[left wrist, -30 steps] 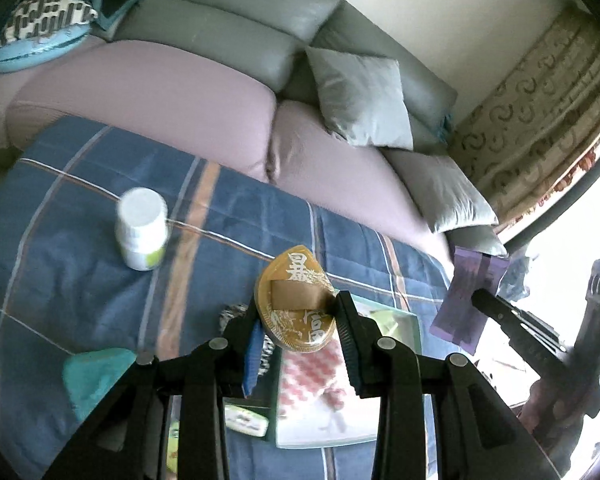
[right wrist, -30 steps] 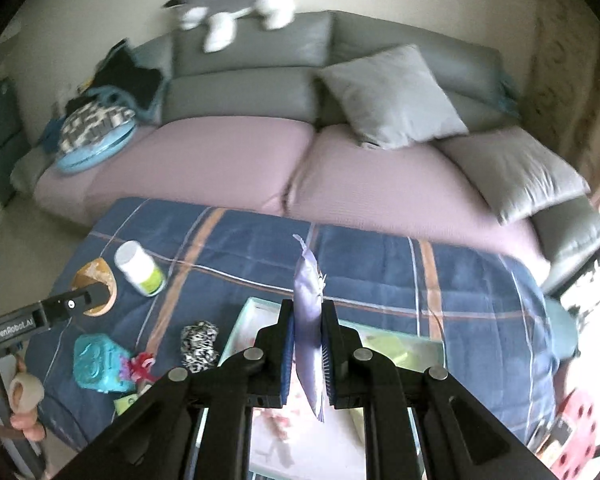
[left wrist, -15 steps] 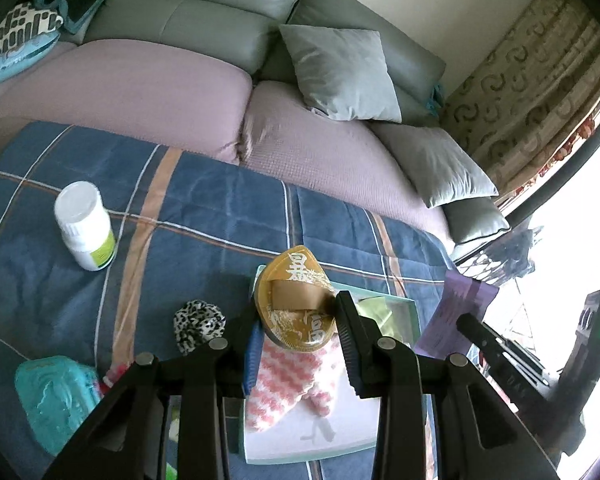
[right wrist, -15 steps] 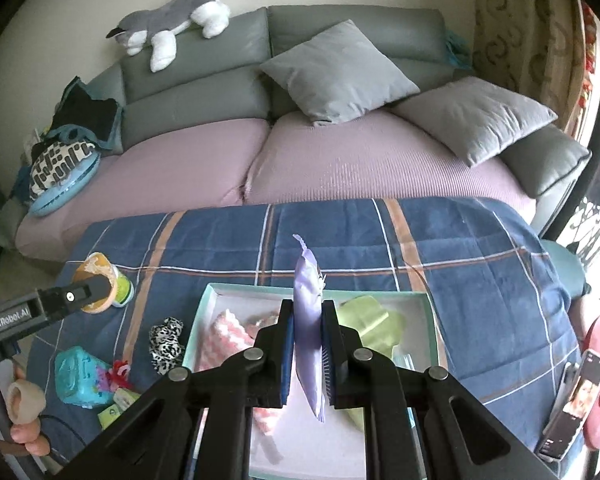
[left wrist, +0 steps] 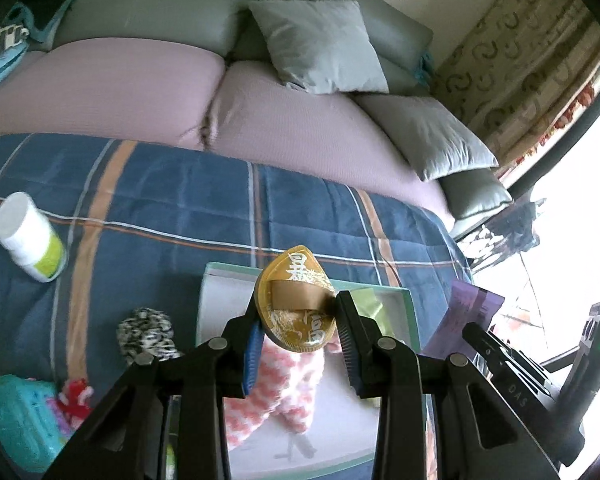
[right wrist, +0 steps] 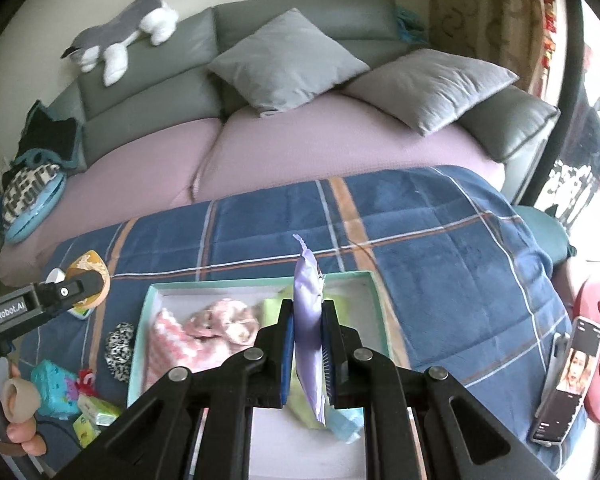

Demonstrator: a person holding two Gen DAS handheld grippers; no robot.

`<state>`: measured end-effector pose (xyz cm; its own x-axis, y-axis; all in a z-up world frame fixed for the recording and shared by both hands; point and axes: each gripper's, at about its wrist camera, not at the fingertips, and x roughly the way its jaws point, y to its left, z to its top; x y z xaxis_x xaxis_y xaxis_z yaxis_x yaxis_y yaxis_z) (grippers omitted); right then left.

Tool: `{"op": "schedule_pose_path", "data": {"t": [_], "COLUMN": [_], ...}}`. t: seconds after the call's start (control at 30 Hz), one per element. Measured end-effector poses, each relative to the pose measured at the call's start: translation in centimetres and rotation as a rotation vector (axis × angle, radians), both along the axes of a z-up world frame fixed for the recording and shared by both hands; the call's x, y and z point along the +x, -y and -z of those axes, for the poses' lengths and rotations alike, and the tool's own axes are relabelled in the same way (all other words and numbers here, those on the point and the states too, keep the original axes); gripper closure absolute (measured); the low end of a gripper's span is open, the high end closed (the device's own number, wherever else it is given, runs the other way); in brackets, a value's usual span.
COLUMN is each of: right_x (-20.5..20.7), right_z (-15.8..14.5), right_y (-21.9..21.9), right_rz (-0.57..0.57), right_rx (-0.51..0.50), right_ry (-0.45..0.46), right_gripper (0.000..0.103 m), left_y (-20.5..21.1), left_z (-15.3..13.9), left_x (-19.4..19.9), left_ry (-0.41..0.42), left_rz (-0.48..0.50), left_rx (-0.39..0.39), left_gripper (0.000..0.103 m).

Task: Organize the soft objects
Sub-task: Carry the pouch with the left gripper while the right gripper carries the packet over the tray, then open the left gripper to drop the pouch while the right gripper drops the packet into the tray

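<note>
Left gripper clamped on a gold ingot-shaped plush with white characters, held over the near-left part of the teal-rimmed box. Right gripper clamped on a lilac pouch, edge-on to its own camera so the face can't be read; it hangs over the box's right half.

Hidden or cut off: both grippers' bodies block the near edge of the box. The pink-white knit piece in the box is blurred and partly behind the ingot in the left view. Green item in the box mostly behind the pouch. Teal toy cropped by the frame edge.

Outside the box on the blue plaid blanket: leopard-print scrunchie just left of the box, white bottle well apart to the left. Beyond: pink-covered sofa, grey cushions, husky plush on the backrest.

Versus 0.5 s ago: the view has shifted further over the box; bottle and scrunchie sit further left in the left view, and grips are unchanged.
</note>
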<state>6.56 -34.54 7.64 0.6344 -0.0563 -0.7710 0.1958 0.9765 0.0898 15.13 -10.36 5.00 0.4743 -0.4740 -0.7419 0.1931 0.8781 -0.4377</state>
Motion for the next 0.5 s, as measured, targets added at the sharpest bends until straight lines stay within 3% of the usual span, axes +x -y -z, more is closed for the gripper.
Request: {"op": "schedule_pose_path", "data": {"t": [0.3,0.5], "right_x": [-0.4,-0.1], "right_z": [0.7,1.7], "right_y": [2.5,3.2], "right_rz": [0.057,0.074], "right_rx": [0.008,0.015], "right_ry": [-0.017,-0.041], "right_gripper": [0.09,0.09], "left_y": [3.5,3.1], "left_z": [1.3,2.0], "left_x": [0.5,1.3], "left_ry": [-0.023,-0.018], "left_rz": [0.058,0.035], "left_rx": [0.016,0.038], "left_gripper": [0.067,0.067]}}
